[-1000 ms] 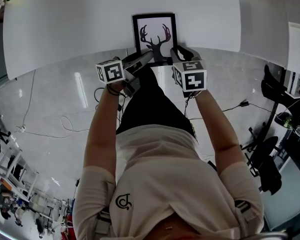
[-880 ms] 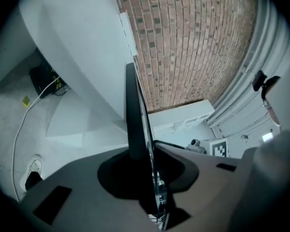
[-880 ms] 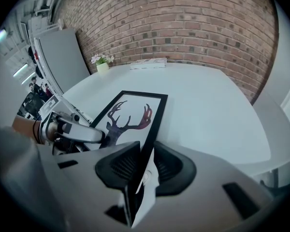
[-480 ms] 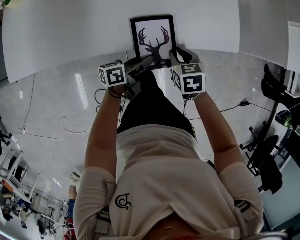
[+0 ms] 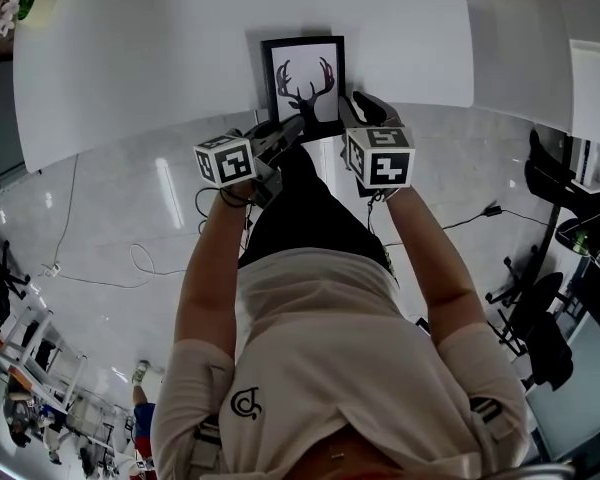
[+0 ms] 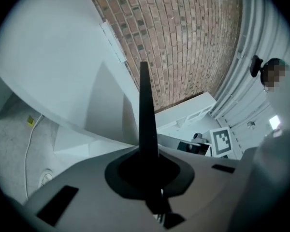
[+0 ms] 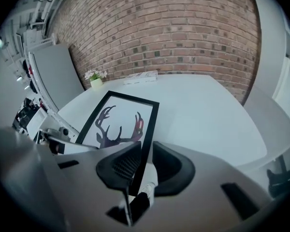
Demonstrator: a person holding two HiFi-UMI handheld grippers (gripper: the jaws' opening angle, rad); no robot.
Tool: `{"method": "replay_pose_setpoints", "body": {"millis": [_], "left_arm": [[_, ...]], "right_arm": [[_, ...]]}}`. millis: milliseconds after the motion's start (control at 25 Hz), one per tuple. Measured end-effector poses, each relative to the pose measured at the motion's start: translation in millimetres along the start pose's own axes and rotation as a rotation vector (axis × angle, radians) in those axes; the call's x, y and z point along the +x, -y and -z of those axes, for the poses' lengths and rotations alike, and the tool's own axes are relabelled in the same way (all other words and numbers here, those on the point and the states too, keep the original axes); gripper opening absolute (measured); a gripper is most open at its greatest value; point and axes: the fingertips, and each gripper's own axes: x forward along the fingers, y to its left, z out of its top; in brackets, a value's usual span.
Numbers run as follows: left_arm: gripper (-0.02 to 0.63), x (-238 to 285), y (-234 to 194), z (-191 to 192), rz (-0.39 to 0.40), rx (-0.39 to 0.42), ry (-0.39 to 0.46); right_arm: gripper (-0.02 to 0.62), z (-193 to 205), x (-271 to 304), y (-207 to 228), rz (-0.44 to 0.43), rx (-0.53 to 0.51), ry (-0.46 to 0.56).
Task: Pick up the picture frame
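Observation:
The picture frame [image 5: 302,86], black-rimmed with a deer-antler print, is at the near edge of the white table [image 5: 160,58]. My left gripper [image 5: 285,131] is at its lower left corner. In the left gripper view the frame [image 6: 145,105] stands edge-on as a thin dark blade between the jaws; they have just been closing and my left gripper [image 6: 147,166] is now shut on it. My right gripper [image 5: 353,108] holds the frame's lower right side. In the right gripper view the frame's rim [image 7: 147,129] runs between the ribbed pads, with my right gripper [image 7: 141,167] shut on it.
A second white tabletop [image 5: 540,38] stands to the right, and a small flower pot [image 7: 95,80] sits at the table's far end by a brick wall [image 7: 159,28]. Cables [image 5: 160,263] lie on the floor below, and dark chairs [image 5: 555,183] are at the right.
The left gripper has drawn in against the frame's lower left corner. The frame now looks narrower and slightly turned, and both grippers have shifted a little with it.

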Motion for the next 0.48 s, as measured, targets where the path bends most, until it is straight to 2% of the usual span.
{"method": "replay_pose_setpoints", "body": {"millis": [120,320,480], "left_arm": [[0.023,-1.7,8.6,-5.2,-0.021,0.037,0.013],[0.023,-12.7,28.6,-33.0,-0.049,0.078,0.087],[0.023,-23.6,42.5,-61.7,-0.078,0.129,0.149]], "right_arm": [[0.054,-11.7,-8.6,5.5,0.024,0.031,0.023],[0.009,-25.5,-13.9,6.9,0.019,0.043,0.037],[0.008,-43.8,-16.6,9.6,0.002,0.056,0.064]]}}
